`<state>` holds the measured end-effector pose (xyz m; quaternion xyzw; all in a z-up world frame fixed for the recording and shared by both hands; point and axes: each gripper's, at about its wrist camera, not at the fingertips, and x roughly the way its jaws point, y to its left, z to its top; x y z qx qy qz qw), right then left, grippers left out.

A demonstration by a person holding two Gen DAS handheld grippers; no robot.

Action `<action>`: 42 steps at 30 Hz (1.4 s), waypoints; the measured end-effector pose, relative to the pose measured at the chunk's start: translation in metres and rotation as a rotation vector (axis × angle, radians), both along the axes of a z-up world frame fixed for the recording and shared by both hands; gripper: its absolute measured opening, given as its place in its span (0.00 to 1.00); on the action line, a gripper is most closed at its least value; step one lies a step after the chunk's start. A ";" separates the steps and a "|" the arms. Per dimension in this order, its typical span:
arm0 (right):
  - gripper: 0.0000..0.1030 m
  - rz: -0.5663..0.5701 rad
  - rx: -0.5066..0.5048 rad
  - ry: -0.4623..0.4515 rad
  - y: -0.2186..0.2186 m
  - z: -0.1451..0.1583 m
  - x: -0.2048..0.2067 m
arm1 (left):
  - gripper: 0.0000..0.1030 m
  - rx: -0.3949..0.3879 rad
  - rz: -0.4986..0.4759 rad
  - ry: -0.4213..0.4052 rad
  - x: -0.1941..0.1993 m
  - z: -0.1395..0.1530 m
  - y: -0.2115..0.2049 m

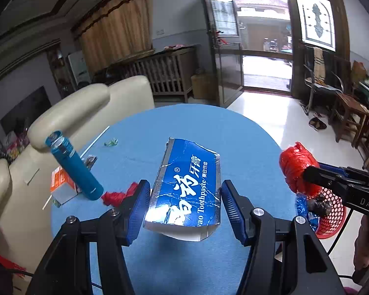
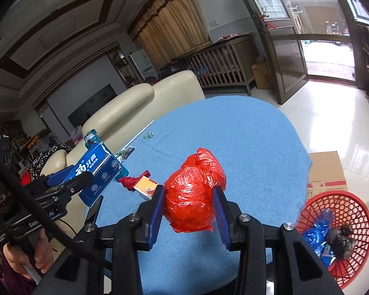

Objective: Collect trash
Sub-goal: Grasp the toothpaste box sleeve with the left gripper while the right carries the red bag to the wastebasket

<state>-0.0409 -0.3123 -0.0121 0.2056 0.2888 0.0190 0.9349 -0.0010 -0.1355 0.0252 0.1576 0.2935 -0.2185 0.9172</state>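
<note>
My left gripper [image 1: 184,185] is shut on a crumpled blue toothpaste box [image 1: 187,172] and holds it in the air above the round blue table [image 1: 209,125]. My right gripper [image 2: 189,189] is shut on a balled-up red plastic bag [image 2: 192,196], also off the table. The left wrist view shows that red bag [image 1: 295,167] at the right, over the red mesh basket [image 1: 332,223]. The basket [image 2: 356,211] sits beside the table's right edge and holds a blue wrapper [image 2: 315,236] and a dark lump [image 2: 342,241]. The right wrist view shows the toothpaste box [image 2: 96,164] at the left.
On the table's left part lie a blue bottle [image 1: 73,169], a small orange and white box [image 1: 61,184], a red crumpled scrap [image 1: 115,196], a white stick [image 1: 96,140] and a green wrapper [image 1: 110,142]. Behind it is a cream sofa [image 1: 86,103]. A cardboard box [image 2: 327,169] stands by the basket.
</note>
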 end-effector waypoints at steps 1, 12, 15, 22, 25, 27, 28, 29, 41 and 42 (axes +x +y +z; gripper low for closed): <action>0.40 -0.004 -0.001 -0.005 -0.001 0.001 -0.003 | 0.60 0.005 -0.006 -0.005 -0.002 0.000 -0.003; 0.40 -0.047 0.019 -0.026 -0.026 0.001 -0.025 | 0.60 0.059 -0.082 -0.013 -0.021 -0.005 -0.045; 0.40 -0.066 0.032 -0.023 -0.036 -0.004 -0.030 | 0.60 0.071 -0.097 -0.010 -0.022 -0.007 -0.054; 0.40 -0.113 0.064 -0.024 -0.061 -0.010 -0.044 | 0.60 0.099 -0.144 0.006 -0.029 -0.012 -0.080; 0.40 -0.137 0.078 -0.025 -0.073 -0.012 -0.052 | 0.60 0.101 -0.173 0.024 -0.031 -0.015 -0.091; 0.40 -0.152 0.086 -0.024 -0.080 -0.015 -0.056 | 0.60 0.105 -0.194 0.032 -0.034 -0.017 -0.101; 0.40 -0.161 0.090 -0.024 -0.084 -0.017 -0.058 | 0.60 0.106 -0.203 0.035 -0.035 -0.017 -0.105; 0.40 -0.172 0.096 -0.023 -0.089 -0.019 -0.061 | 0.60 0.104 -0.215 0.041 -0.036 -0.018 -0.109; 0.40 -0.303 0.132 -0.014 -0.141 -0.035 -0.094 | 0.60 0.110 -0.381 0.126 -0.057 -0.029 -0.167; 0.40 -0.314 0.137 -0.013 -0.145 -0.036 -0.097 | 0.60 0.112 -0.398 0.135 -0.059 -0.031 -0.173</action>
